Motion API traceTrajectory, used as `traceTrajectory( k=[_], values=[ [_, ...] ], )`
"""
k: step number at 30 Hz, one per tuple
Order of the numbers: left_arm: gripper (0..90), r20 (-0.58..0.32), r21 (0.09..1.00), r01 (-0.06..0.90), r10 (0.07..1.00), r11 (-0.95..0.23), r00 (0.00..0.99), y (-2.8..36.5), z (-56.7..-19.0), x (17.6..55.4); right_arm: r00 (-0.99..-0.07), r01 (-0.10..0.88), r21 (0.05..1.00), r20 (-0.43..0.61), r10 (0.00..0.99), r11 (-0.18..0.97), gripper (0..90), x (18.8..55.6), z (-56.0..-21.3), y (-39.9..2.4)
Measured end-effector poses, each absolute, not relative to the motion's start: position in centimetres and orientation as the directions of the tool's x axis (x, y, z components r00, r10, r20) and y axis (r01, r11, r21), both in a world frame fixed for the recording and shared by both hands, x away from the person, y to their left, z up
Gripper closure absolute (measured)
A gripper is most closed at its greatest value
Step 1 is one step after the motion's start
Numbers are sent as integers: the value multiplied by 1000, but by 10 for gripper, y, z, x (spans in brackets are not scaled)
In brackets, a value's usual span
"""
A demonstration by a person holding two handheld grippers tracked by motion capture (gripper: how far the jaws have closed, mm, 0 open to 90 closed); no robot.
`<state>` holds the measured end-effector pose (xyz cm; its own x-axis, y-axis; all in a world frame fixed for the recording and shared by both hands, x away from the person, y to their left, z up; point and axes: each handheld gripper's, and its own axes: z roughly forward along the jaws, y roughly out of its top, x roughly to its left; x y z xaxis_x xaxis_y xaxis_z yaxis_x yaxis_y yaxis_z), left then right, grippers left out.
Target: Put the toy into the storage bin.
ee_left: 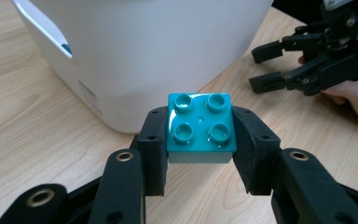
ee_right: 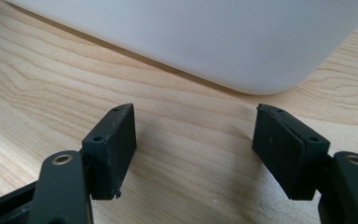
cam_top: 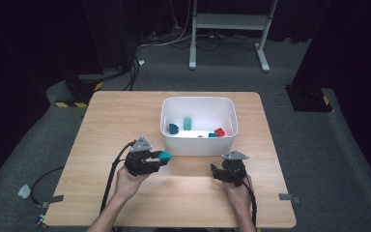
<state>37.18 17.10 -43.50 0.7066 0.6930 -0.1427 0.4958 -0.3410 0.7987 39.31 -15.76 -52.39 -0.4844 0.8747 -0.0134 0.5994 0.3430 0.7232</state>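
Left gripper view: teal brick [ee_left: 200, 127] pinched in left gripper [ee_left: 200, 140], pads on opp. flat sides, 4 studs up, glossy hard plastic. Held off wooden table [ee_left: 37, 135], just beside white bin [ee_left: 158, 51], smooth w/ rounded corners; prob. headed in w/ other bricks [cam_top: 193, 128]. Right gripper [ee_right: 193, 140] spread wide, nothing between, parked near bin corner.

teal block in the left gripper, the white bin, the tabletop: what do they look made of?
Teal block: looks like glossy moulded plastic; highlights on its four round studs. It sits clamped in the left gripper.
White bin: probably smooth plastic, semi-matt; rounded corners, even sheen.
Table: light wood grain, matt; solid wood or laminate, I cannot tell.
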Motion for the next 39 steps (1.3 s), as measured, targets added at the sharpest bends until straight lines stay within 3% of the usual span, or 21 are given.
traceTrajectory(
  k=[13,39],
  values=[
    [588,-103,809,458,679,-368,727,167,-398,392,-484,600,723,-13,875,343,303,394,-524,-158],
    [588,-140,833,453,669,-320,730,157,-349,434,-485,600,723,-13,874,343,302,394,-524,-158]
  ],
)
